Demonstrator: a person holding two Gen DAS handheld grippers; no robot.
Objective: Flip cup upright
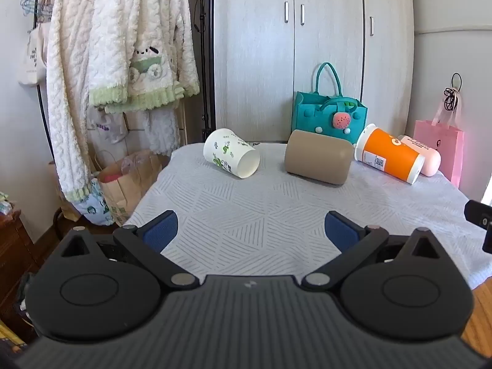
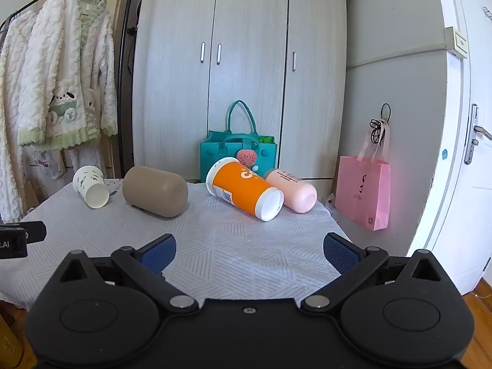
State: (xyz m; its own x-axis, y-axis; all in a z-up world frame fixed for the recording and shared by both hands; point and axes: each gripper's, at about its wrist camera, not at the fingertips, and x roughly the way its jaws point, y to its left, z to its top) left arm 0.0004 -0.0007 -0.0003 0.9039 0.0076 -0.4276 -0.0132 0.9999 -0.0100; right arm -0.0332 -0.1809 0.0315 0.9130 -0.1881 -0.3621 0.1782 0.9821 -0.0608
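Several cups lie on their sides at the far end of the table (image 1: 246,221). From left to right: a white paper cup with green print (image 1: 230,153) (image 2: 90,187), a tan cup (image 1: 318,161) (image 2: 155,191), an orange cup with white rims (image 1: 389,153) (image 2: 244,189) and a pink cup (image 1: 426,153) (image 2: 292,190) touching it. My left gripper (image 1: 250,230) is open and empty over the near part of the table. My right gripper (image 2: 249,252) is open and empty, well short of the orange cup.
A teal felt bag (image 1: 329,113) stands behind the cups against the wardrobe (image 1: 292,46). A pink paper bag (image 2: 363,193) hangs right of the table. Fluffy robes (image 1: 117,61) hang on a rack at left, with paper bags (image 1: 129,181) below. A door (image 2: 470,153) is at far right.
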